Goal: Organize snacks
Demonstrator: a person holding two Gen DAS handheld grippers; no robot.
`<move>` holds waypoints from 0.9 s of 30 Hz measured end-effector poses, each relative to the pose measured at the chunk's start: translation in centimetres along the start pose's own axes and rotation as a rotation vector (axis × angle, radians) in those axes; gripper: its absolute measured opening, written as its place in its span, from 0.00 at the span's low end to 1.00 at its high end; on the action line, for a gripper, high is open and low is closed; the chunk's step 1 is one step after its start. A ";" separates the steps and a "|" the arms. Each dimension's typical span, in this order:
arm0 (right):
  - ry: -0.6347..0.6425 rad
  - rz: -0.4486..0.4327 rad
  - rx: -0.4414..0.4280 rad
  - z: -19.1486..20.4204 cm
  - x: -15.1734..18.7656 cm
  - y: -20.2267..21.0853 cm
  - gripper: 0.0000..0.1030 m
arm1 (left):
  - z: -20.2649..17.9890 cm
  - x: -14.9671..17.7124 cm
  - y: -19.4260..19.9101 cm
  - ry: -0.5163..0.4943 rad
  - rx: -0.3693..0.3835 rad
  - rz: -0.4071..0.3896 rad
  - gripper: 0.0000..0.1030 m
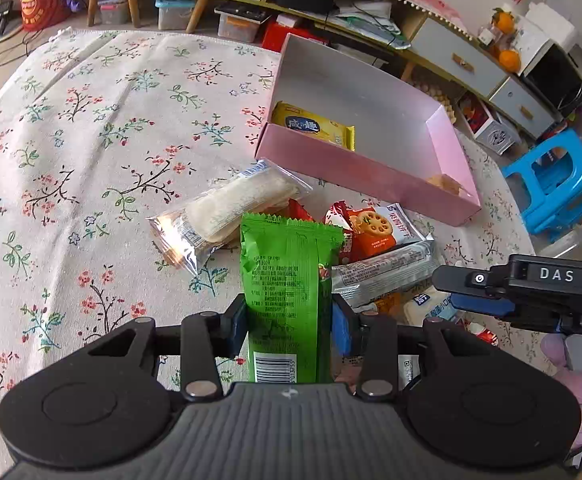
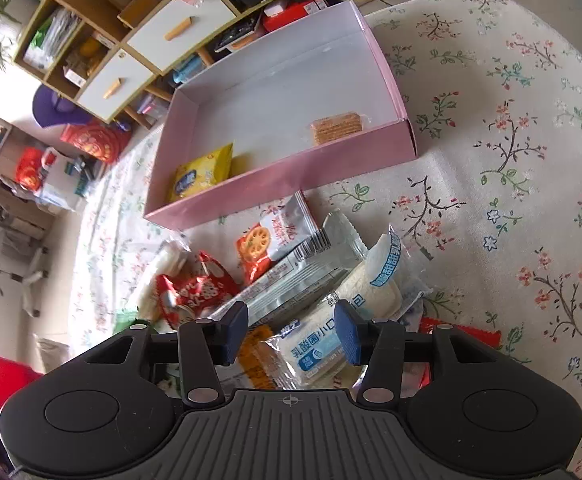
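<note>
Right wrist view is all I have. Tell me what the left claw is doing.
Observer: The left claw is shut on a green snack packet, held upright.
Operator: Report what's in the pink box.
Observer: You see the yellow packet; from the left view the cracker pack sits in the opposite near corner of the pink box.
Operator: Say where my claw sits.
Observer: The right claw hovers open over the pile's right side, beside the silver wrapper.
</note>
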State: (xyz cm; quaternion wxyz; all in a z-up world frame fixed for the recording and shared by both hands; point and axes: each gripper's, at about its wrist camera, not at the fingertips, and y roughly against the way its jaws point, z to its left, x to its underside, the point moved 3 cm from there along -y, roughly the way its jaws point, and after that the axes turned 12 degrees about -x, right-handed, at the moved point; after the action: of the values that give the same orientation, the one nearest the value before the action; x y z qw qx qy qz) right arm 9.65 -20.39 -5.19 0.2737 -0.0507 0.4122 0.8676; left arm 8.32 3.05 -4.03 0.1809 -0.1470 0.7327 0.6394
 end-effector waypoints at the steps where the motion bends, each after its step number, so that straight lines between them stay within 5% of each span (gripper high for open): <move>1: 0.007 0.003 0.016 0.0 0.0 0.0 0.46 | -0.1 0.0 0.0 -0.004 -0.004 -0.002 0.38; 9: 0.092 0.013 0.114 0.7 1.0 1.2 0.59 | -0.1 0.3 -0.2 -0.013 -0.006 0.009 0.38; 19: 0.051 -0.012 0.082 -0.4 0.9 -0.7 0.60 | 0.1 1.1 -1.6 0.002 0.016 0.101 0.43; 27: 0.163 -0.017 0.142 0.3 1.9 -1.9 0.35 | 0.4 1.3 -1.7 0.022 0.004 0.103 0.40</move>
State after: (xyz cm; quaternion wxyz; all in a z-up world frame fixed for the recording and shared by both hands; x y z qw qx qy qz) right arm 9.04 -18.38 -6.88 0.2494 -0.1051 0.4929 0.8269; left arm 7.90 3.24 -6.14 0.1402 -0.1158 0.7425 0.6447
